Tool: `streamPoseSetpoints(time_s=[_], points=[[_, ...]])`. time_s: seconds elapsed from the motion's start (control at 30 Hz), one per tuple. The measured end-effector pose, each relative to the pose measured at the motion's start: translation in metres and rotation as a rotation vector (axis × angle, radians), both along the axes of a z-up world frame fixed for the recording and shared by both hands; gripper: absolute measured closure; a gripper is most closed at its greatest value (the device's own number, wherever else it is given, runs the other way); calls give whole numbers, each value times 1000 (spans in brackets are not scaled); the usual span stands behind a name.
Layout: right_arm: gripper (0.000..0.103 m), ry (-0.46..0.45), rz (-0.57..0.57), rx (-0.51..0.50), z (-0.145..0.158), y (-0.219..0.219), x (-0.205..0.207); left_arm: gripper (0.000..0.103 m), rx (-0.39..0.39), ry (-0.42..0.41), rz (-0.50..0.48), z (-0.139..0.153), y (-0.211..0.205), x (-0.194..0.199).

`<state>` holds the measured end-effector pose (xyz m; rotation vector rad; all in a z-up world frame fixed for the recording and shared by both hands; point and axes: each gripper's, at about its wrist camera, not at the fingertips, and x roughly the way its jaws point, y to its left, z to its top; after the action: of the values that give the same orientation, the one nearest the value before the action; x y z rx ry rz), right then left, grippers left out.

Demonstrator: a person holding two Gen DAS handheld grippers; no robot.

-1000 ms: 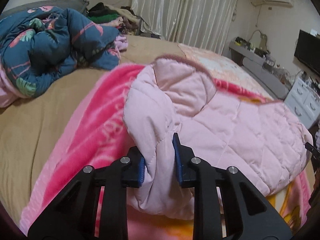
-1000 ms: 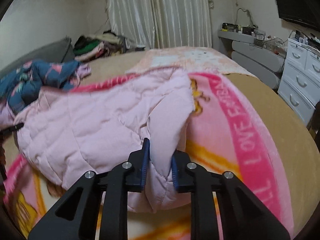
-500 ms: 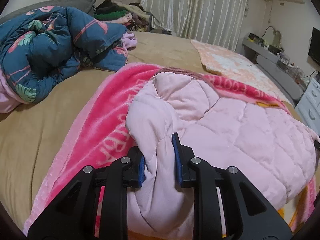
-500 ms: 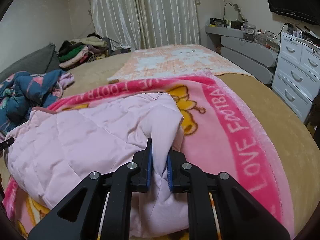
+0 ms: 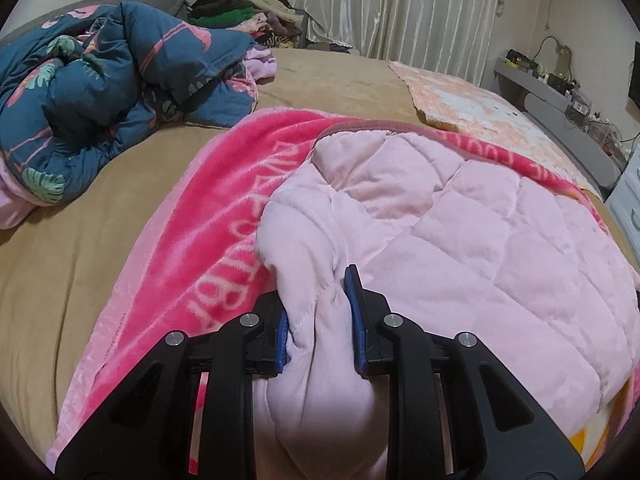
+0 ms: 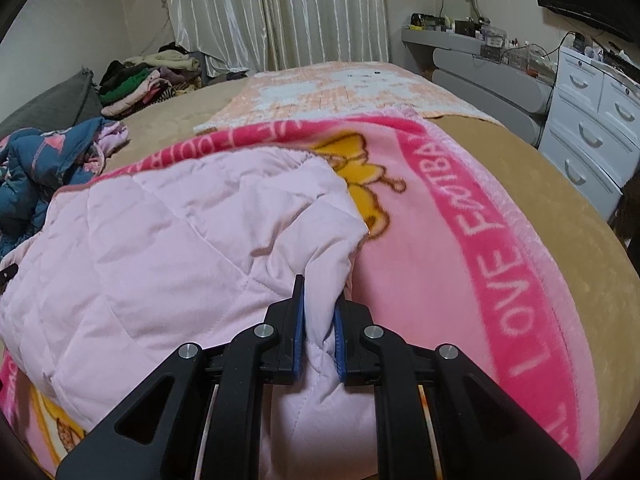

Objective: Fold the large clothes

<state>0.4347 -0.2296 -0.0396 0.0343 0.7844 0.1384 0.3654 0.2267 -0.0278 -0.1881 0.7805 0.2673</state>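
Left gripper (image 5: 318,316), right gripper (image 6: 318,320) each clamped on pale pink quilted padded jacket (image 5: 460,232), lying atop bright pink fleece blanket (image 6: 460,240).

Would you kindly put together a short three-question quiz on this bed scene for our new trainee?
1. True or false: the left tool and the right tool are both clamped on the pale pink quilted jacket.
2. What lies directly under the jacket? A) the pink printed blanket B) the dark blue floral duvet C) bare floor
3. In the right wrist view, what furniture stands at the far right?

Key
1. True: fabric is pinched between each pair of pads.
2. A.
3. A white chest of drawers.
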Motion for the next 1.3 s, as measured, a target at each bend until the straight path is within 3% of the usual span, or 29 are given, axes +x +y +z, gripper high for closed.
streamPoseSetpoints(time_s=[0.47, 0.53, 0.6, 0.63, 0.7, 0.8, 0.87, 0.9, 1.03, 1.13, 1.2, 1.3], points=[[89, 35, -17, -10, -16, 1, -8, 83, 10, 33, 1, -12, 2, 4], [88, 47, -18, -10, -14, -1, -12, 77, 16, 33, 2, -10, 2, 1], [82, 46, -26, -16, -3, -4, -15, 72, 45, 20, 17, -1, 2, -5], [66, 34, -36, -18, 2, -5, -19, 71, 62, 13, 19, 4, 0, -9], [47, -46, -47, -23, 20, -5, -29, 69, 104, -21, 23, 19, -7, -20], [45, -112, 27, -44, 38, 16, -36, 59, 145, -88, 9, 41, -24, -39], [42, -104, 87, -43, 39, 32, -35, 54, 131, -111, -41, 48, -41, -45], [42, -83, 120, -39, 36, 43, -33, 50, 118, -103, -78, 46, -51, -45], [42, -19, 178, -48, 19, 68, -23, 48, 19, 10, -159, 15, -70, -25], [32, 45, 186, -67, 3, 81, -16, 44, -5, 62, -143, -8, -67, -12], [30, 102, 168, -38, -7, 78, -8, 44, -47, 81, -134, -19, -61, -4], [30, 120, 156, -37, -15, 80, -4, 43, -30, 91, -132, -24, -64, 2]])
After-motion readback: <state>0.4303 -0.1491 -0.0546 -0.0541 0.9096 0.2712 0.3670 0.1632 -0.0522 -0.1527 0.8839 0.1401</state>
